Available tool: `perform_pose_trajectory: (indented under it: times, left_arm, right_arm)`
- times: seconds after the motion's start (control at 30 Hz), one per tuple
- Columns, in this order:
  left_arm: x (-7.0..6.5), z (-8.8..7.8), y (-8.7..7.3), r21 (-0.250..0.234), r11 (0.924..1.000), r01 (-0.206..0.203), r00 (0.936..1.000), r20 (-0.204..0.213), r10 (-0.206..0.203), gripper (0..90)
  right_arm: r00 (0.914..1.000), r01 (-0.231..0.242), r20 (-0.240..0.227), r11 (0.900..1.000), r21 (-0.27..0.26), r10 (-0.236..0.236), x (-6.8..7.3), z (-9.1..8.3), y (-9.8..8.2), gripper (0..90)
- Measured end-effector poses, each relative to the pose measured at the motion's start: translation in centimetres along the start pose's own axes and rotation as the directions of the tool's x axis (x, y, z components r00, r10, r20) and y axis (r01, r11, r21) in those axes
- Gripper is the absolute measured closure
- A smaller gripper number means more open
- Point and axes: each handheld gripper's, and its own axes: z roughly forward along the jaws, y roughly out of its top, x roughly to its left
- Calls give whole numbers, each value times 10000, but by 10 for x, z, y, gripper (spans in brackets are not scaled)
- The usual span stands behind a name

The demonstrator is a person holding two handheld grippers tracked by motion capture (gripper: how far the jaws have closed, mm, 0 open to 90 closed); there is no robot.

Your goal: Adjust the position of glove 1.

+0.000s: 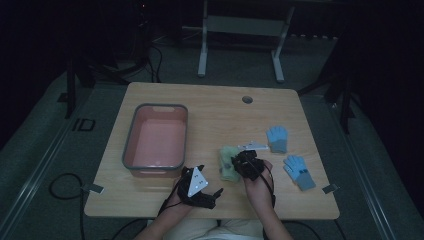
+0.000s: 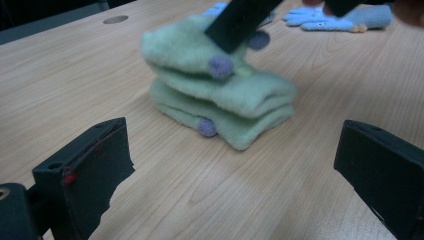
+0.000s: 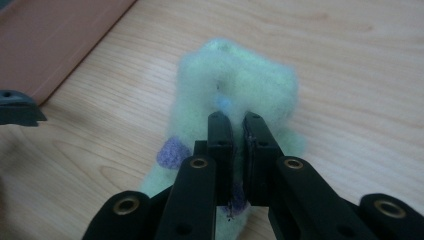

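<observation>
A fuzzy green glove with purple dots lies folded on the wooden table, just right of its middle front. My right gripper is over it, jaws nearly together and pinching the glove's top layer. In the right gripper view the black fingertips pinch green fleece, with purple fabric between them. My left gripper rests near the front edge, left of the glove, with its jaws spread wide. In the left gripper view the glove lies ahead between the open fingers, and the right gripper's jaw dips onto its top.
A pink basin with a grey rim stands on the table's left half, and its side shows in the right gripper view. Two blue gloves lie to the right. A cable hole sits near the far edge.
</observation>
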Motion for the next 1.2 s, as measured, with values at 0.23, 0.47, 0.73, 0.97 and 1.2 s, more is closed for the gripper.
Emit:
perform_pose_trajectory:
  times: [0.23, 0.47, 0.73, 0.97, 1.2]
  left_arm:
    - [2, 0, 0, -8, 9999, 113, 9998, 165, -113, 16]
    - [-3, -2, 1, -465, 9926, -1120, 9934, 196, 1130, 16]
    - [0, -3, 17, -361, 9960, -815, 9955, 445, 831, 77]
    - [1, 5, 27, 494, 9829, -1776, 9686, 1856, 1657, 158]
    - [-13, 32, 37, 1148, 9252, -3616, 9183, 2155, 3321, 323]
  right_arm:
    - [10000, -76, 9, 9993, 371, 76, 2, 17, -8, 837]
    - [9992, -20, -404, 9999, 129, 25, -3, 12, -8, 723]
    - [9853, 204, -1670, 9950, -973, -366, -25, -14, -2, 282]
    - [9475, 181, -3092, 9791, -2028, -815, -50, -21, -4, 166]
    - [9218, -561, -3870, 9803, -1892, -219, -62, -24, 8, 127]
